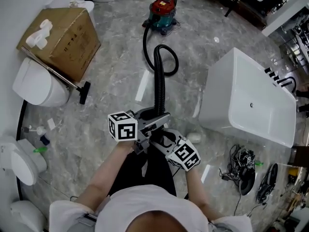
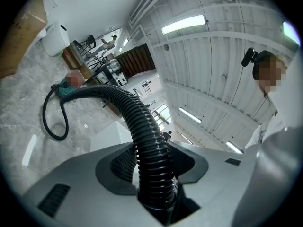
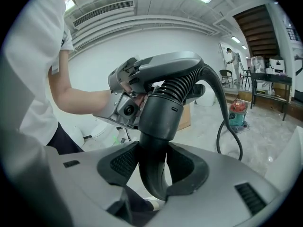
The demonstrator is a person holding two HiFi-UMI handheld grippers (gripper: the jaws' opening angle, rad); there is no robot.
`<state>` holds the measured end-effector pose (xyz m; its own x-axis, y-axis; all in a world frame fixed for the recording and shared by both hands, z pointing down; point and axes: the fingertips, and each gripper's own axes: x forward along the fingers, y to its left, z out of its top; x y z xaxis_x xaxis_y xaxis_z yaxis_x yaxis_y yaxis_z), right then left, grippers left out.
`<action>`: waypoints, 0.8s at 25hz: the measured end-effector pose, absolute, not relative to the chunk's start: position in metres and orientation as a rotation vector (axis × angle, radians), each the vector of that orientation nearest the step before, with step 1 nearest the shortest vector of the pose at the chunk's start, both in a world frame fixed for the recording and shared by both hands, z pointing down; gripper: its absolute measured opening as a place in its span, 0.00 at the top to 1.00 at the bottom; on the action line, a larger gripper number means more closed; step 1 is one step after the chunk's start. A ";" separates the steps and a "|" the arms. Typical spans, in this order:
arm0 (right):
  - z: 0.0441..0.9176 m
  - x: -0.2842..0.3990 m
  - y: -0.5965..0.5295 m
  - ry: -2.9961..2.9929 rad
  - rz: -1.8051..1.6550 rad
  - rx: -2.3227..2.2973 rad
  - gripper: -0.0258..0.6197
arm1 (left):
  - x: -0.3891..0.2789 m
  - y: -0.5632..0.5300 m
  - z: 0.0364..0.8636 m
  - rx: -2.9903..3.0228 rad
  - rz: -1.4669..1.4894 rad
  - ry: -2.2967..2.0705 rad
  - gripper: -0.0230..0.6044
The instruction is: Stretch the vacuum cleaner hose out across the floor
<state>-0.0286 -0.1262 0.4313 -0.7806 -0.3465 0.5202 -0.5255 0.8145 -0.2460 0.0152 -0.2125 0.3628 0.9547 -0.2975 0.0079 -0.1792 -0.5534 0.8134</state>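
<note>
**Hose Extension: Grip Established, Slack Still on the Floor**

Nearest to us, the right gripper (image 3: 154, 169) is clamped on the smooth curved end piece (image 3: 158, 122) of the vacuum cleaner hose (image 1: 159, 81). Its pads press both sides of the tube. Just ahead of it, the left gripper (image 2: 154, 174) is closed on the ribbed section, which fills the space between its jaws. Both grippers hold the hose clear of the floor (image 1: 116, 81), directly in front of the person.

From there the hose runs away from us. It drops into a loop (image 1: 164, 64) lying mid-floor, then curves on to the vacuum cleaner (image 1: 162, 12) near the far edge of the floor.

We judge the task partly complete. The near section is raised and roughly straight. The loop shows slack to be drawn out, and the hose must then be laid flat.

View coverage differs:
- Only the head view shows the full run, the loop and its position relative to the bathtub (image 1: 251, 95) and the cardboard box (image 1: 63, 37).
- The left gripper view alone confirms contact on the ribs.
- The right gripper view alone shows the rigid end piece and the left gripper beyond it.
</note>
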 end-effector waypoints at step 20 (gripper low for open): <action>0.421 -0.026 0.008 -2.482 0.570 0.789 0.67 | 0.032 -0.069 0.349 2.224 -0.063 -0.171 0.65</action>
